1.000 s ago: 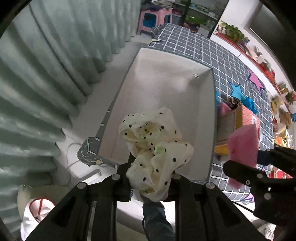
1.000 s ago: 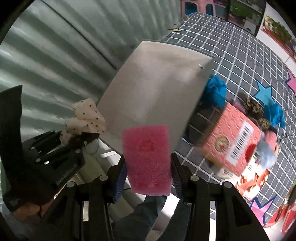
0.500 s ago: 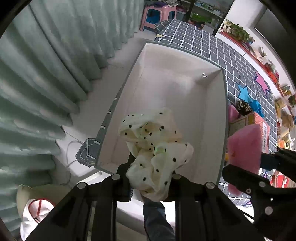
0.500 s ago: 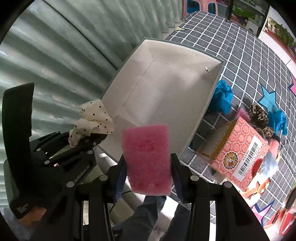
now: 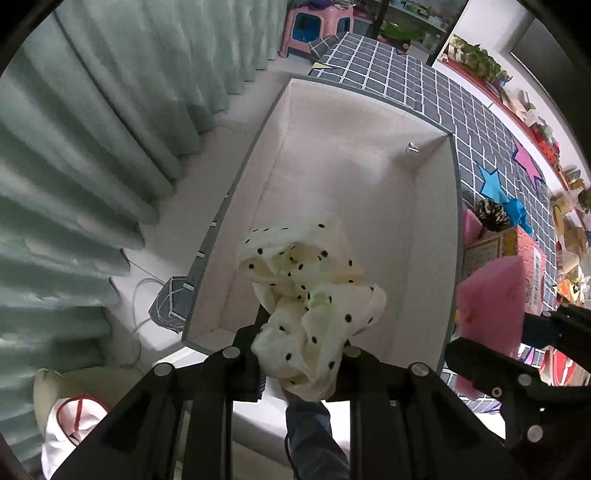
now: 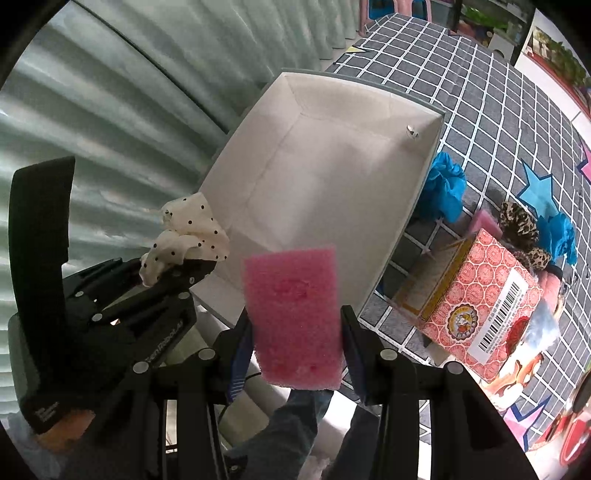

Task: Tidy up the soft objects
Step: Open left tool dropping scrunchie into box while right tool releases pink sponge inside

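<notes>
Bunching cream black-dotted cloth in left tool; pink sponge flat, porous.

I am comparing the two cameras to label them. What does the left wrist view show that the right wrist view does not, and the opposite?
Only the left wrist view: a pink plastic stool by the curtain and a white bag with red lines on the floor.
Only the right wrist view: the barcode label on the red patterned cardboard box.
Both: the empty white rectangular bin, the cream polka-dot cloth in the left tongs, the pink foam sponge in the right tongs.
</notes>
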### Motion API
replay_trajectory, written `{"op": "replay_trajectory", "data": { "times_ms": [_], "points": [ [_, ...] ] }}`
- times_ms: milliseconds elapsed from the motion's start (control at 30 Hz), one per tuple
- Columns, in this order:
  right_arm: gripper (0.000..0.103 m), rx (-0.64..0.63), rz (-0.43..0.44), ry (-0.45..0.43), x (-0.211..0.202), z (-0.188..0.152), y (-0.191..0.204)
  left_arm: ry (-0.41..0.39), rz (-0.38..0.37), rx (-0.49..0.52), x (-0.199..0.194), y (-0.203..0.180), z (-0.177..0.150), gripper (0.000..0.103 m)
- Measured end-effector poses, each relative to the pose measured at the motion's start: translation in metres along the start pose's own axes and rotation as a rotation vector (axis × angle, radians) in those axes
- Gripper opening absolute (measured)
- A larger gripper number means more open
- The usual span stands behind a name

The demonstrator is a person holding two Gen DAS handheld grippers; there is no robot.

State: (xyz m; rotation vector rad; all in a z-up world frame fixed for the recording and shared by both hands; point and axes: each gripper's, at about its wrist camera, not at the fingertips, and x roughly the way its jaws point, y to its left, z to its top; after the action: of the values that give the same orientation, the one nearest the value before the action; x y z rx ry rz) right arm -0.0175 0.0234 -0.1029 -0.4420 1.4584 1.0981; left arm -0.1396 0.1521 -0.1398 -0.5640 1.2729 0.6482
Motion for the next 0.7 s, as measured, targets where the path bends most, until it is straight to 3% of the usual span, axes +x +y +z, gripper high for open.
{"op": "replay_trajectory", "data": {
  "times_ms": [700],
  "points": [
    [0.046,0.002,-0.014,0.010,0.009,0.004,-0.003,0.033,0.014,-0.008,0.016,0.003,0.001,0.022]
  ]
}}
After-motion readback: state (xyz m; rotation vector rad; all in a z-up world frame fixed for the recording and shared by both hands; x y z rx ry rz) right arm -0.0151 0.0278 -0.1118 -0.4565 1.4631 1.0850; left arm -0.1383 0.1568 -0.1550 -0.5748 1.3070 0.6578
